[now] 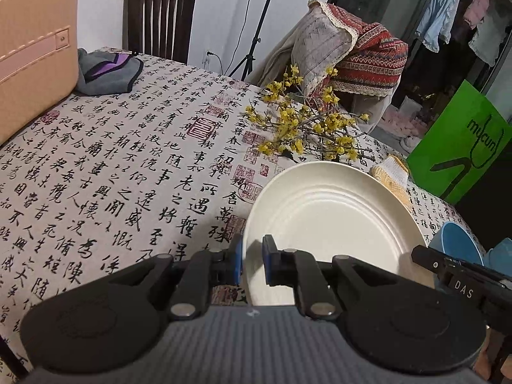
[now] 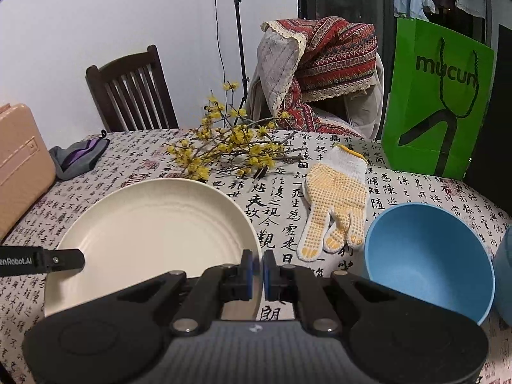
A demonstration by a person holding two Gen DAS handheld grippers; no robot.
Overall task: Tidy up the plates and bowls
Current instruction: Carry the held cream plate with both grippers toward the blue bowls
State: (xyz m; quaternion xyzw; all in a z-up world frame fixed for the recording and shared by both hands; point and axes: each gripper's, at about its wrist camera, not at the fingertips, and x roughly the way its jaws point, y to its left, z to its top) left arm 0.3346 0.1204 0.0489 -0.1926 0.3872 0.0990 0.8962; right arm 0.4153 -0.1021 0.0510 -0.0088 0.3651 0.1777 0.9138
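Left wrist view has the plate (image 1: 332, 220) at about 3 o'clock from centre, sitting on the calligraphy-print tablecloth (image 1: 128, 166). It's cream, round, with shallow ridged rings stepping down to a flat middle, and looks clean. The left gripper (image 1: 252, 264) has its blue pads on either side of the near-left rim, closed down on it as far as I can see. The right gripper's tip pokes in at 4 o'clock, over a blue bowl (image 1: 457, 240).

Right wrist view shows the same plate (image 2: 153, 233) at 9 o'clock. The right gripper (image 2: 258, 275) is right at the plate's edge with only a narrow gap between pads, and I can't tell if it's pinching the rim. The bowl (image 2: 425, 256) is at 3 o'clock, matte blue, deep and tipped toward the camera, with a dotted work glove (image 2: 336, 198) between it and the plate. Yellow flower twigs (image 2: 230, 150) lie behind at 12.
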